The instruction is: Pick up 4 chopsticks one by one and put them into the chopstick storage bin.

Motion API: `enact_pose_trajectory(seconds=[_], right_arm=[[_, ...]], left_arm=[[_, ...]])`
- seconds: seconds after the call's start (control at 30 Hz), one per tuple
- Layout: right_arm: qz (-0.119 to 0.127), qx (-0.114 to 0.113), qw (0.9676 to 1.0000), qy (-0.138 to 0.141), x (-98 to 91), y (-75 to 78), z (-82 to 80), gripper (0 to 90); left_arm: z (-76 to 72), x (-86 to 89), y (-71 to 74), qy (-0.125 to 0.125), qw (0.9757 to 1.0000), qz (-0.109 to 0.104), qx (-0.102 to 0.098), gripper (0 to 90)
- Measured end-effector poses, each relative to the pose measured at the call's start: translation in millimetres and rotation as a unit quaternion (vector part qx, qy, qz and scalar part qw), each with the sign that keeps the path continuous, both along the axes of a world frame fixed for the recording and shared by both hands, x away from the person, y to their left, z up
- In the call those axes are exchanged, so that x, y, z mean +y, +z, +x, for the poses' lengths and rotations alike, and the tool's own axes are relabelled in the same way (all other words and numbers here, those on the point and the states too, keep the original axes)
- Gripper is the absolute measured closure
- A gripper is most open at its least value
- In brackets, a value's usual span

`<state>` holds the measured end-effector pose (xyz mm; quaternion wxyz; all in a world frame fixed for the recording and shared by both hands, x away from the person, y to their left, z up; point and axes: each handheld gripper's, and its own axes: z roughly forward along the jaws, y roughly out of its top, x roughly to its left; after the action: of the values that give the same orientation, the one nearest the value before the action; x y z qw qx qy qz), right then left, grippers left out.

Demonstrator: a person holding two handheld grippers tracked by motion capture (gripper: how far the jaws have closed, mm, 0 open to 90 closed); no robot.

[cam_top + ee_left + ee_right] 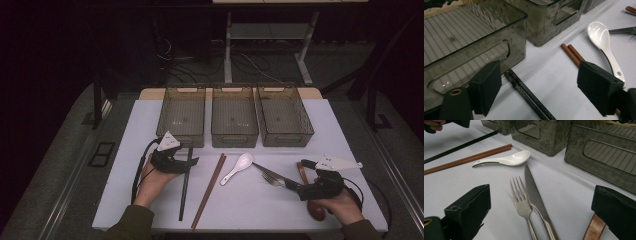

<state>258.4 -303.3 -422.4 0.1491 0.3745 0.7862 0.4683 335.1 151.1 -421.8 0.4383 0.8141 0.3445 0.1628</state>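
Two tools work over a white bench (125, 150). High view: the left tool (186, 161) hangs over the black chopsticks (184, 192), which lie beside the brown chopsticks (207, 192), just in front of three empty smoky bins (181, 137); this looks like the reach-to-grasp step. Left gripper view: jaws stand apart, astride the black pair (529, 96), pads not touching; next it must sink and pinch both thin dark sticks together. Right gripper view: that tool (539, 220) gapes, holding nothing, above the fork (521, 200) and knife (534, 192), with the white spoon (506, 160) beyond.
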Motion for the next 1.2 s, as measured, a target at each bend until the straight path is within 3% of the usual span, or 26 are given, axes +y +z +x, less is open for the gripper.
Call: enact_pose_trajectory(seconds=[0.47,0.73,1.2], right_arm=[[0.003,0.000,1.0000,-0.004,-1.3,0.0,0.0,2.7],[0.002,-0.003,1.0000,-0.007,-0.8,0.2,-0.3,2.7],[0.000,-0.004,1.0000,-0.008,-1.0,0.0,-0.4,2.7]], left_arm=[[12.1,-7.0,-6.8,0.024,0.9990,0.035,0.013,45.6],[20.5,-8.3,-13.0,0.043,0.9974,0.030,0.050,59.8],[28.9,-13.1,-21.0,0.072,0.9932,0.054,0.073,67.1]])
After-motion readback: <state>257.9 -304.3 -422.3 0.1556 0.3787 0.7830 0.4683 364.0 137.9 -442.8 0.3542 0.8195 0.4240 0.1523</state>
